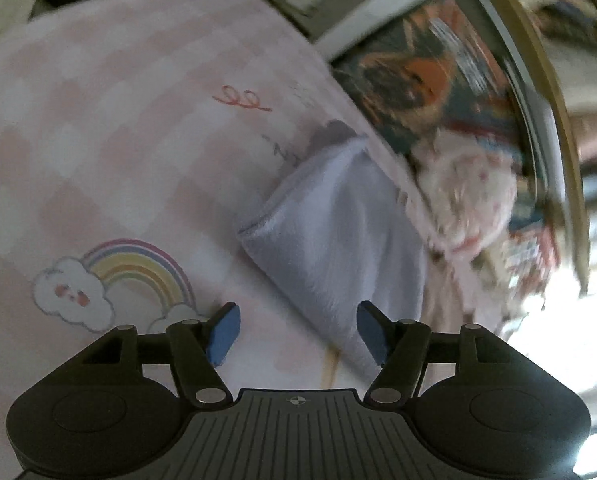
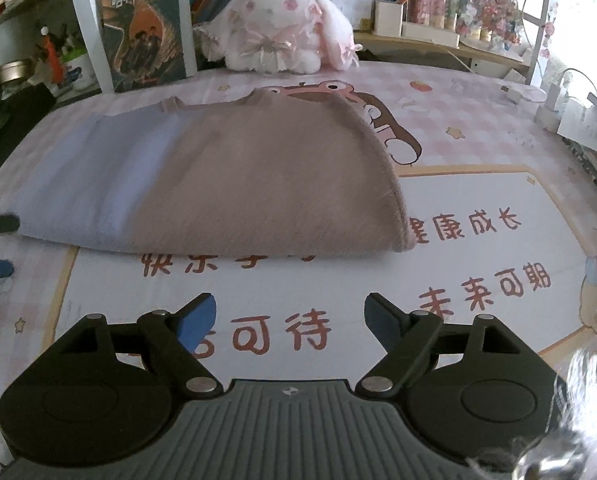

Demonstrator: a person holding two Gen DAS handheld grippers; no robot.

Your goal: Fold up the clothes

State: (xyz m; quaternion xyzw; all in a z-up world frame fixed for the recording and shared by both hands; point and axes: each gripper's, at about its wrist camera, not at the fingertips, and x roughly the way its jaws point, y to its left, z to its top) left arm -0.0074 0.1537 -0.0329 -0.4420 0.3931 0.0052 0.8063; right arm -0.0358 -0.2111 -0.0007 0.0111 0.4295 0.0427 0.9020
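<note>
Now one folded garment [image 2: 218,184]; left gripper [image 1: 298,332], right gripper [image 2: 290,322], both agape, empty.

Both the left gripper [image 1: 297,334] and right gripper [image 2: 291,325] are showing black linkage arms, silver pivot screws, blue fingertip pads [image 1: 223,334] and a ribbed grey base behind the fingers.

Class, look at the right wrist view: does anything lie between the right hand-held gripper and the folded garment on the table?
Nothing visible does. Only bare printed table cover lies between the open right hand-held gripper and the folded garment.
</note>
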